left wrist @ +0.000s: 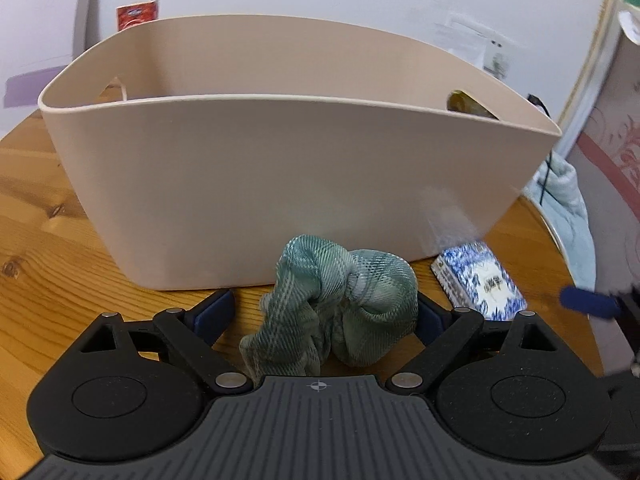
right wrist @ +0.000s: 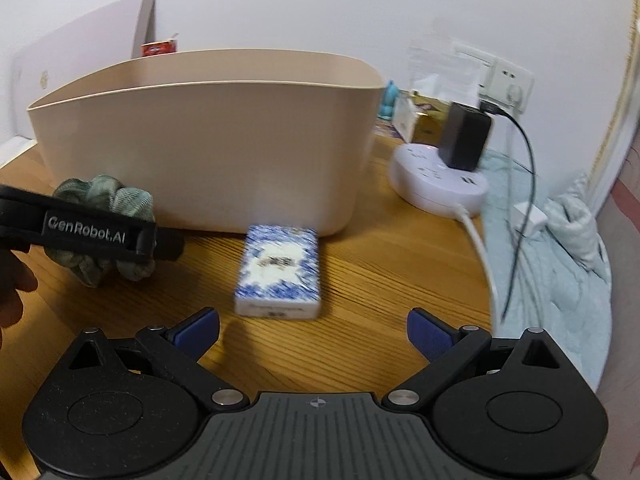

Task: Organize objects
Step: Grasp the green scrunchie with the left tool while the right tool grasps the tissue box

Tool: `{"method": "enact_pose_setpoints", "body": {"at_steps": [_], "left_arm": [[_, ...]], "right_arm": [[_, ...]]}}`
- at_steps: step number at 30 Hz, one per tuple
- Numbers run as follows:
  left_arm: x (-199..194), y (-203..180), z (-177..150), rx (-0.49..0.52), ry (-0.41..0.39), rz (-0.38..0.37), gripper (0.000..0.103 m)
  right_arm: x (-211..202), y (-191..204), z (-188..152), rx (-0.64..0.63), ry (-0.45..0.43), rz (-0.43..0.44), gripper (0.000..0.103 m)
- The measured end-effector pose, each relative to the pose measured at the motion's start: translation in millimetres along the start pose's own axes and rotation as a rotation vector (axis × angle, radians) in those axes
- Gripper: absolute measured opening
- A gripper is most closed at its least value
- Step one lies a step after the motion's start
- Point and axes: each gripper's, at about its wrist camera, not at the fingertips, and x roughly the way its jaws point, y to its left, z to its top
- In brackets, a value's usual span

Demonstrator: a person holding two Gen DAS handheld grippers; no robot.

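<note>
Left wrist view: left tongs [left wrist: 325, 312] spread apart around green scrunchie [left wrist: 332, 308] at lower centre, beige bin [left wrist: 280, 184] right behind it, blue patterned box [left wrist: 478, 284] lower right on counter [left wrist: 60, 260]; right wrist view: right tongs [right wrist: 313, 330] apart and empty, box just ahead at centre, scrunchie middle left, white power strip [right wrist: 436, 180] with black adapter [right wrist: 464, 136] right of bin.

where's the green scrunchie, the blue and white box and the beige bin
green checked fabric scrunchie [left wrist: 332, 304], left wrist view, on its bunched middle
blue and white patterned box [right wrist: 278, 270], right wrist view, on its top face
beige plastic storage bin [right wrist: 208, 152], right wrist view, on its front wall
</note>
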Motion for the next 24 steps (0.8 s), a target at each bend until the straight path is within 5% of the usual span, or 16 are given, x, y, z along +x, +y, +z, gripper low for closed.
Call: {"method": "enact_pose_setpoints", "body": {"at_steps": [6, 12, 16, 24], "left_arm": [[-1, 1, -7, 0.054, -0.019, 0.038, 0.088], [-8, 6, -7, 0.067, -0.021, 0.069, 0.064], [-12, 14, -8, 0.057, -0.026, 0.067, 0.041], [-22, 27, -10, 0.018, -0.031, 0.034, 0.025]], "right_arm": [[13, 14, 11, -0.019, -0.006, 0.013, 0.1], [20, 17, 13, 0.012, 0.006, 0.063, 0.073], [16, 21, 13, 0.01, 0.006, 0.068, 0.043], [6, 26, 7, 0.042, 0.021, 0.041, 0.043]]}}
